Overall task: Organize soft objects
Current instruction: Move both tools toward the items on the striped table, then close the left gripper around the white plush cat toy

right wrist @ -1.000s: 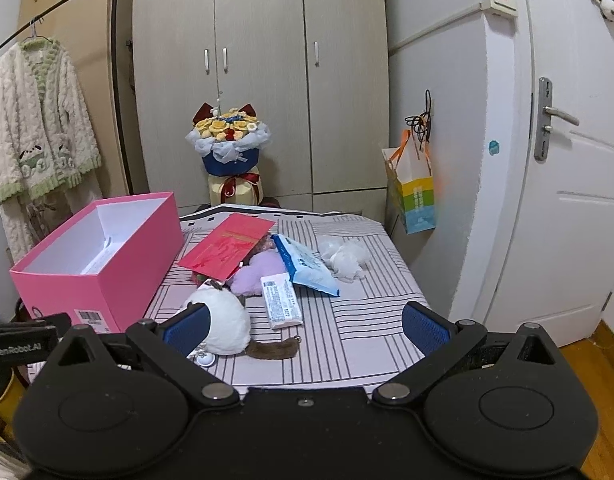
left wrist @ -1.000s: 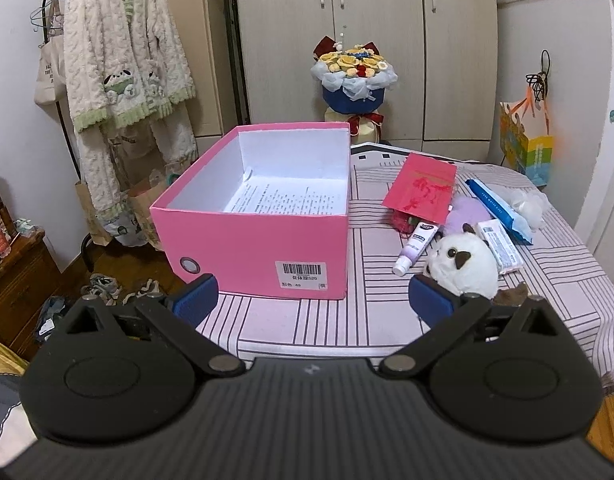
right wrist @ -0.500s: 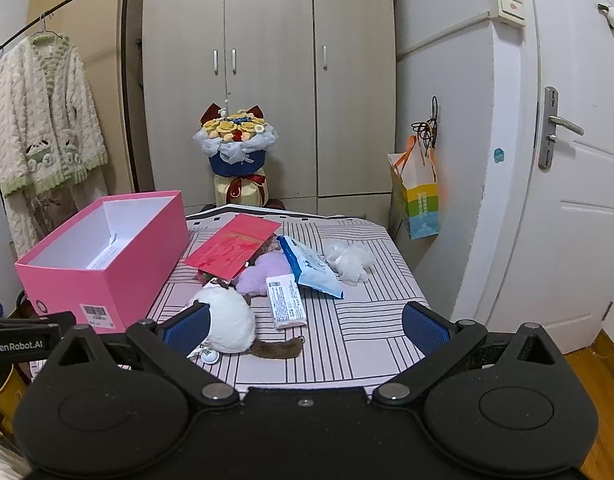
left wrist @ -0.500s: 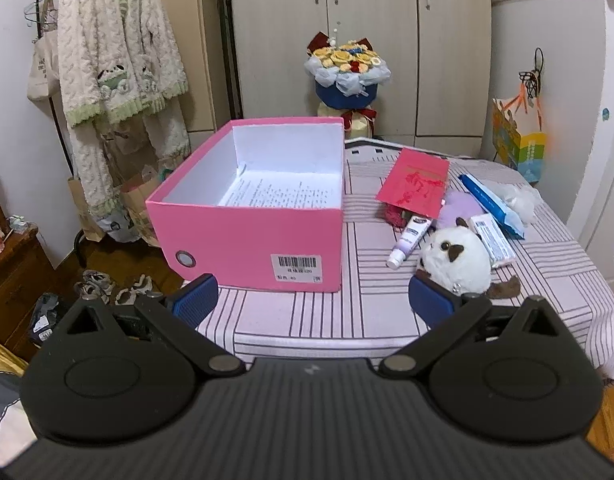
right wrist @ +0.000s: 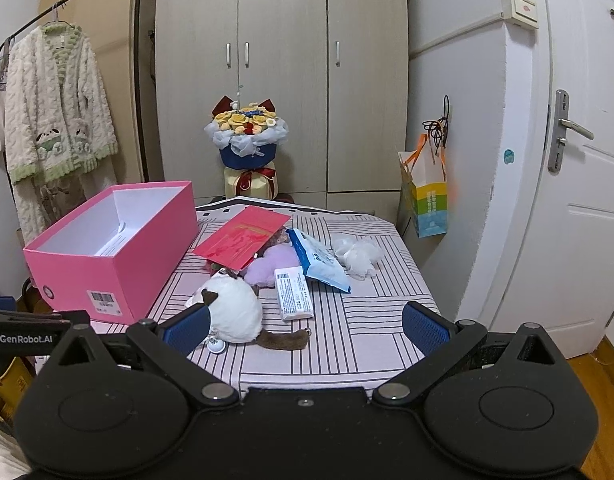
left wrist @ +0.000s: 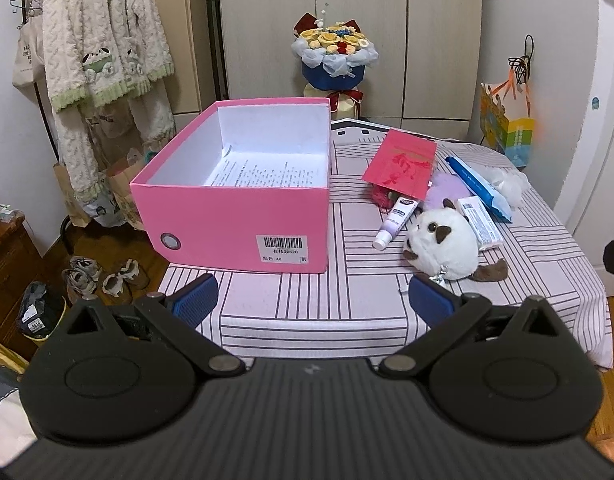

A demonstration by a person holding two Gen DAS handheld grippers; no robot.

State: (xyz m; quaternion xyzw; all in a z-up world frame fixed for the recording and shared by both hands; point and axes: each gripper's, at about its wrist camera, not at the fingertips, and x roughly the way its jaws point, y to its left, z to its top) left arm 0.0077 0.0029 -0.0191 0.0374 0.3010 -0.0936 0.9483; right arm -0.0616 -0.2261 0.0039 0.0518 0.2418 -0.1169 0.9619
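Right wrist view puts the white plush (right wrist: pixel 233 312) just ahead of the right gripper (right wrist: pixel 305 330), touching the line of its left finger (right wrist: pixel 187 328), so it lies ahead and left of the gap. Its round body sits on the striped counter (right wrist: pixel 367 328) with a brown tail trailing rightward; the long axis runs roughly across the fingers. Both fingers stand wide apart, holding nothing. From the left wrist view the left gripper (left wrist: pixel 311 302), equally spread and empty, faces the pink box (left wrist: pixel 243 216), with the plush ahead to its right. My judgement: the right hand is nearer and needs a small leftward shift.
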